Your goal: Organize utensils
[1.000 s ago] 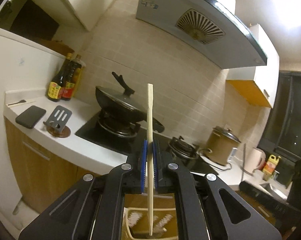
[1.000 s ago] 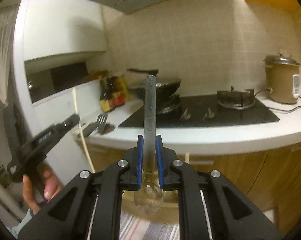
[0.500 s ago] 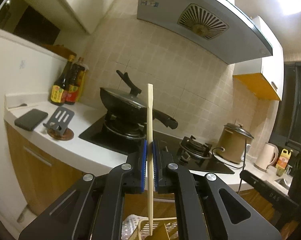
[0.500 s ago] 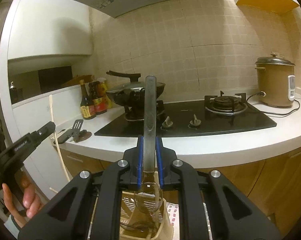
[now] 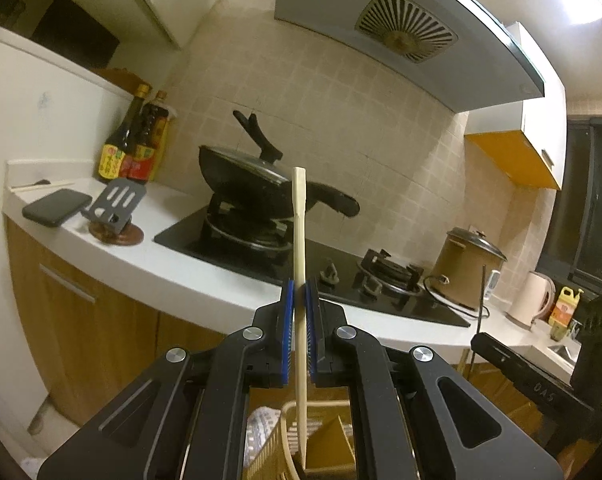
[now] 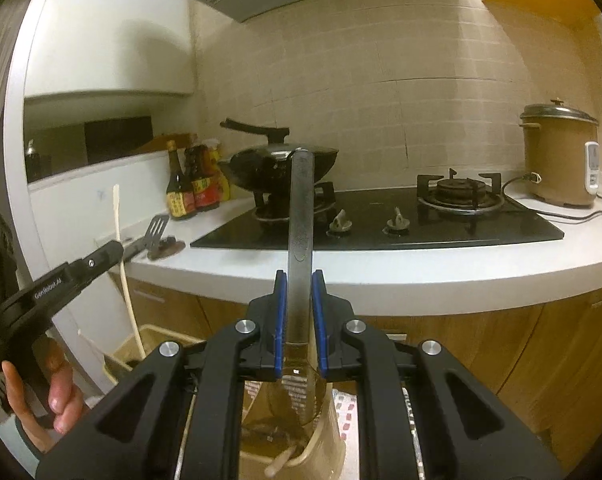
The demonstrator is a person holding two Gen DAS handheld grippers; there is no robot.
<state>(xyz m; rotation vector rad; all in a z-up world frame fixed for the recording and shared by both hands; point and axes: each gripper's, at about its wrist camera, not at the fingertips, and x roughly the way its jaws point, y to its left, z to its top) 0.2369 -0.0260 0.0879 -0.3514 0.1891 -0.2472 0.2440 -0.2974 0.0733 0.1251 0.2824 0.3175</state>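
In the left wrist view my left gripper [image 5: 299, 292] is shut on a pale wooden chopstick [image 5: 299, 220] that stands upright. Its lower end reaches into a cream slotted utensil holder [image 5: 333, 432] below the jaws. My right gripper [image 6: 299, 280] is shut on the flat handle of a metal spoon [image 6: 300, 208], bowl downward, over a beige holder compartment [image 6: 297, 444] with other utensils in it. The right wrist view also shows the left gripper [image 6: 113, 248] at the left with its chopstick [image 6: 119, 220], held by a hand [image 6: 57, 396].
A white counter [image 5: 149, 268] runs ahead, wood cabinets beneath it. It carries a black hob with a lidded wok [image 5: 245, 184], sauce bottles [image 5: 133, 148], a phone [image 5: 57, 208], a slotted spatula [image 5: 117, 204], a brown rice cooker [image 6: 557, 156] and a kettle [image 5: 531, 300].
Both grippers have sunk with their utensils still clamped. The counter has risen in both views, and the holder below shows more fully under the jaws.
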